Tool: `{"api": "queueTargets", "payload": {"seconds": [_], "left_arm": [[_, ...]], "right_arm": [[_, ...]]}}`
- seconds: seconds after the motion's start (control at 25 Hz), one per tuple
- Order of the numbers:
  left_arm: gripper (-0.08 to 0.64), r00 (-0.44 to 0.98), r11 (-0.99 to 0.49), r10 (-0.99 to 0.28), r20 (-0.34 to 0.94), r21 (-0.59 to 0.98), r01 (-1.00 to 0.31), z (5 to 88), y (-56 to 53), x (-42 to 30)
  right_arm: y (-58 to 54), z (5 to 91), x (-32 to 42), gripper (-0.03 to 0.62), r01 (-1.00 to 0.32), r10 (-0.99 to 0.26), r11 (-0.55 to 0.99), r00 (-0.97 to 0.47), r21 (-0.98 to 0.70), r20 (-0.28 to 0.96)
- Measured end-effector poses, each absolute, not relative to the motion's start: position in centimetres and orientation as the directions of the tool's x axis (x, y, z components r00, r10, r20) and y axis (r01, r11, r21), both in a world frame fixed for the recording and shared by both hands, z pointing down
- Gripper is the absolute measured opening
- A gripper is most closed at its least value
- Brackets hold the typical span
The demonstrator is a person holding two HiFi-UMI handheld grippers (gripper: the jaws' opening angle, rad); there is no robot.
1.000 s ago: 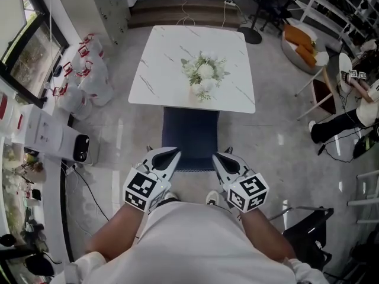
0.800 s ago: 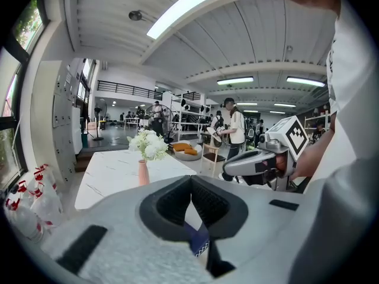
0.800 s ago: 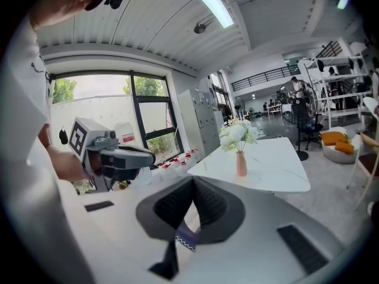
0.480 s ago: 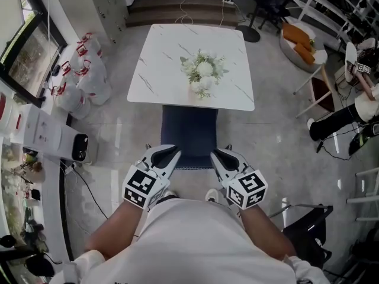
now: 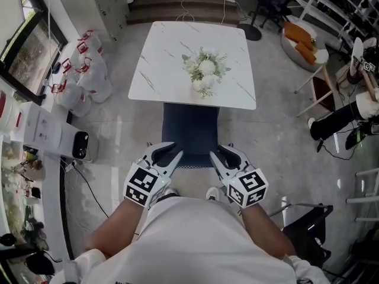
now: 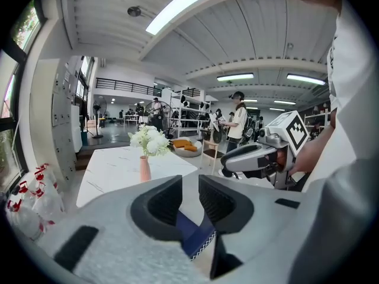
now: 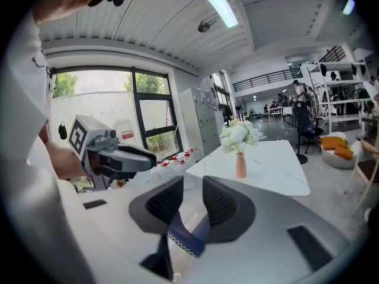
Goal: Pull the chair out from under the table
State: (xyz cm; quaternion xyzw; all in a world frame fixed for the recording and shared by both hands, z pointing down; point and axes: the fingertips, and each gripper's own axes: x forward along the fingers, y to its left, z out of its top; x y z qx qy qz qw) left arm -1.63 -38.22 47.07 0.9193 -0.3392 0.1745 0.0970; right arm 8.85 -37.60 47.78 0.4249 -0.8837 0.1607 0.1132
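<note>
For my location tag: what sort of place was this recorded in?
Likely a large open workshop or lab hall with a dining corner staged: marble-look table, flower vase, metal shelving racks.

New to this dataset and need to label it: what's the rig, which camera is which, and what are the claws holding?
There is no robot here: a person holds a two-jaw claw in each hand. The overhead picture comes from a camera on the person's head, looking steeply down. The left claw shows at its left and the right claw at its right. The other two pictures come from cameras riding on each claw, looking along its jaws. On the white table stands a vase of white flowers. A dark blue chair is partly tucked under the table. Each claw sits at the chair's near edge, with the blue fabric between its jaws. Both sets of jaws have just been opening and stand apart, so neither grips the chair now.
</note>
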Motion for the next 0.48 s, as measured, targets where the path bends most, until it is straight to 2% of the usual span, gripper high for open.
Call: {"api": "queueTargets", "payload": {"seconds": [0.2,0.48], "left_arm": [[0.129,0.701,-0.746,-0.596,0.391,0.053,-0.664,47.4,-38.18,-2.04],[0.124,0.718,-0.761,-0.581,0.384,0.057,-0.646,47.25,-37.89,-1.67]], "right_arm": [[-37.74,48.03,8.86,0.135,-0.8,-0.726,0.574,-0.597,-0.177,0.342],[-37.43,48.31,8.58,0.134,-0.793,-0.714,0.58,-0.605,-0.186,0.352]]}}
